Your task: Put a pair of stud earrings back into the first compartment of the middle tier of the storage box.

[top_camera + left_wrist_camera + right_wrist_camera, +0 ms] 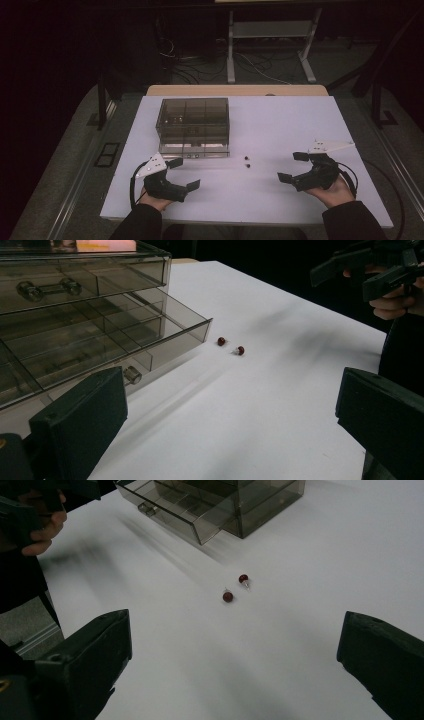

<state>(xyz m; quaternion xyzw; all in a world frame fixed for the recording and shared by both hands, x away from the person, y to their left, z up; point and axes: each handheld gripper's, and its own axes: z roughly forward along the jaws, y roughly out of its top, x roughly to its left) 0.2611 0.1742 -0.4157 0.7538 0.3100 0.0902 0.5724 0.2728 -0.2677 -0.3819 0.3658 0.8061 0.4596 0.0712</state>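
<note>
A smoky clear drawer box stands left of the table's middle, and its lower drawer is pulled out, showing bare compartments. Two small red beads lie close together on the white tabletop, right of the drawer front; each has a short pale stub. My left gripper rests open near the front edge, left of the beads. My right gripper stands open on their other side. Both sets of jaws point at the beads and hold nothing.
The box's upper drawer is shut, with a round-ended handle. Behind the table stand a white metal frame and loose cables on the floor. A dark floor socket sits left of the table.
</note>
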